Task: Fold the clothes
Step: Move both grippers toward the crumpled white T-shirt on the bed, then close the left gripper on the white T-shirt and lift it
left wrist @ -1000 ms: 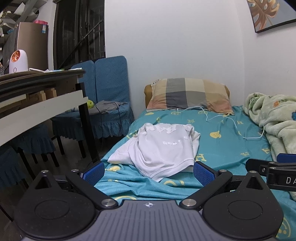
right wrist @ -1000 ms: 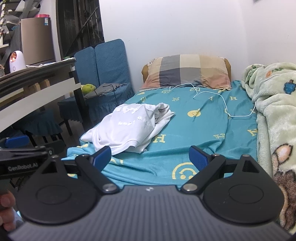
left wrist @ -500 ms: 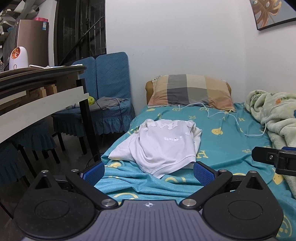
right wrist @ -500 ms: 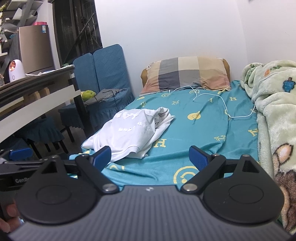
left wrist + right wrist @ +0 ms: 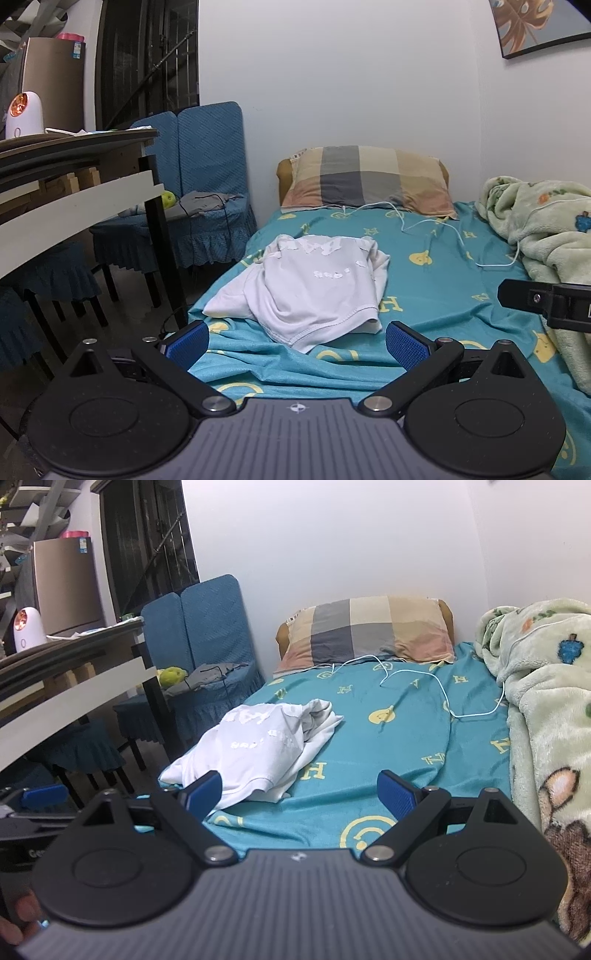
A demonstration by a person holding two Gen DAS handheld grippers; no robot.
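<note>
Since 1 s ago both cams have risen/pulled back a bit: shirt sits lower & smaller in view, more wall shows above the pillow; shirt itself hasn't shifted on the bed.

Left wrist view: bed (image 5: 436, 291) w/ teal sheet printed in yellow letters & icons runs away from cam to a white wall. Checked pillow (image 5: 369, 181) at the head, white cable (image 5: 432, 225) trailing over the sheet, pale green blanket (image 5: 543, 229) bunched on the right side. Blue-covered chairs (image 5: 207, 177) & a desk (image 5: 77, 177) stand left of the bed; framed leaf picture (image 5: 535, 26) top right. White shirt (image 5: 314, 284) lies crumpled, unfolded, near the bed's left edge, just ahead of left gripper (image 5: 297, 341), not touching it. Jaws wide apart, nothing between the blue pads. Right gripper's black tip pokes in at the right edge.

Right wrist view: same bed (image 5: 399, 746), pillow (image 5: 369, 631), cable (image 5: 439, 686), blanket (image 5: 546, 701) close on the right. Shirt (image 5: 258, 749) lies ahead-left of right gripper (image 5: 301, 794); its near hem sits behind the left blue pad, contact unclear. Jaws wide, empty. Fingertips (image 5: 22, 915) of a hand show bottom left.
</note>
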